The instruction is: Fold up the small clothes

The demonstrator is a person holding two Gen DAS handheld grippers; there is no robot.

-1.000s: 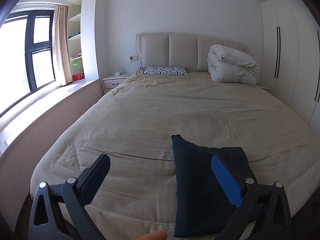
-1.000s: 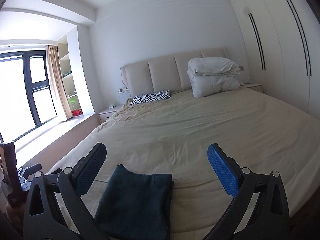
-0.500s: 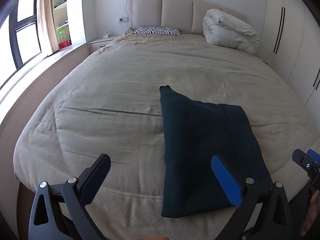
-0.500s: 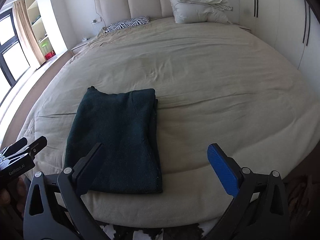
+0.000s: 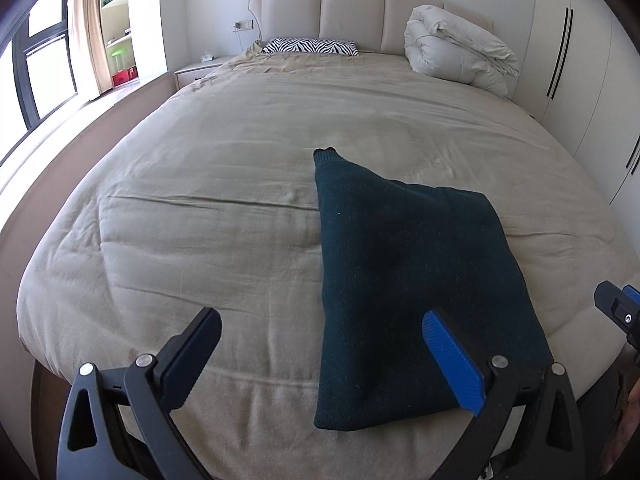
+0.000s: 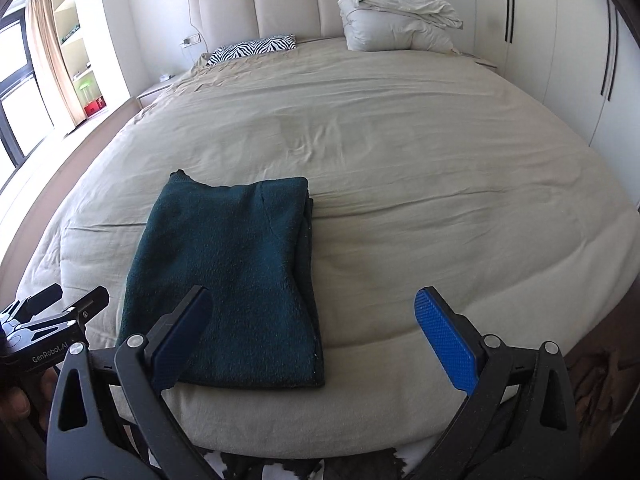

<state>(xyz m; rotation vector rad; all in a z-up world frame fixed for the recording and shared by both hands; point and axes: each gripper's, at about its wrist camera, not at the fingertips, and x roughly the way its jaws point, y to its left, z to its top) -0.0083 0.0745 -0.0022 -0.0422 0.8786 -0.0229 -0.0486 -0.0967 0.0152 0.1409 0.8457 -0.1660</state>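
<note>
Bedroom light falls pale across a wide beige bed (image 5: 224,208), and both tools are held low at its foot edge. Left gripper (image 5: 320,348) is seen with its jaws spread wide and nothing between them; its blue pad (image 5: 452,364) hangs over the near part of the garment, though contact cannot be told. Right gripper (image 6: 316,332) is likewise parted and empty, its dark finger (image 6: 180,340) over the near left of the cloth and its blue one above bare bedding.

Out from the tongs, a dark green knit (image 6: 232,280) is laid flat near the foot edge, already doubled lengthwise into a long panel, with stacked layers showing along its right side. One narrow corner (image 5: 326,156) is pointed toward the headboard (image 5: 352,8).

Soft, light and limp is how the knit is judged; sagging is to be expected if it is lifted by one point, though the fuzzy weave should be held well by the pads. Both near corners are judged best for a hold, one per gripper, all layers pinched together, so a fold toward the far end can be made.

Farther off, a zebra pillow (image 5: 312,46) and a bundled duvet (image 6: 396,20) are lying clear of the work.
</note>
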